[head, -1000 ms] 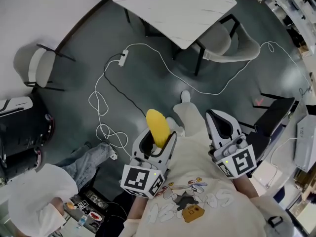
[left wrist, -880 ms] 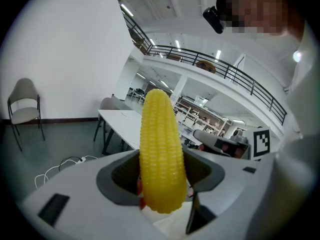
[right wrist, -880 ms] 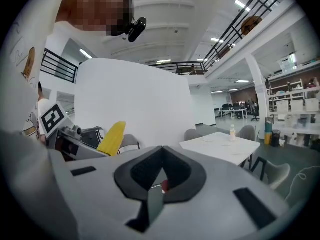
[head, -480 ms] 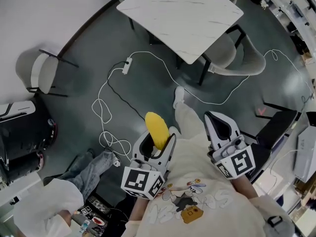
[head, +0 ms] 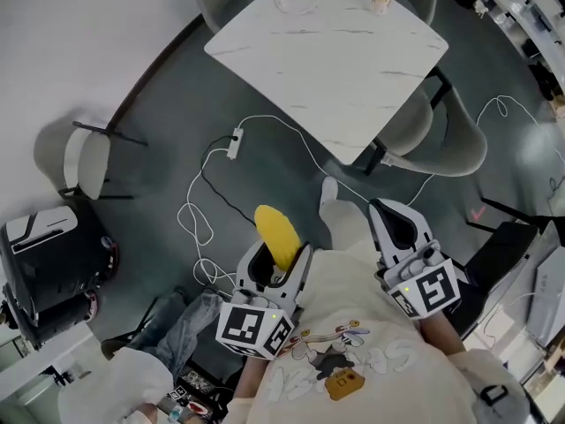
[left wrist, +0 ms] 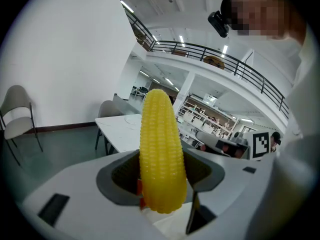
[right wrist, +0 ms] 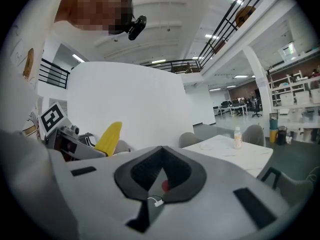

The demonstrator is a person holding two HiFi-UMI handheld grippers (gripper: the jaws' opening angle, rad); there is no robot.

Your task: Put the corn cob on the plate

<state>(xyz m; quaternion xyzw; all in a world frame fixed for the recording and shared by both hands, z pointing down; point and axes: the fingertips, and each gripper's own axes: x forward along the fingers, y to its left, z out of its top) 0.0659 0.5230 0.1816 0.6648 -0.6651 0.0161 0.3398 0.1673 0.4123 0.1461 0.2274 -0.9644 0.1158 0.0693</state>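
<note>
1. Pinching the corn cob [left wrist: 160, 149] by its blunt end in the left gripper [head: 275, 268].
2. Running lengthwise along the jaws, tapered tip pointing forward, away from the person.
3. Held over the floor, well apart from the plate [head: 296, 1] near the marble tabletop's [head: 335, 69] far corner.
4. Pressed together on nothing at the right gripper [head: 397, 228].
</note>
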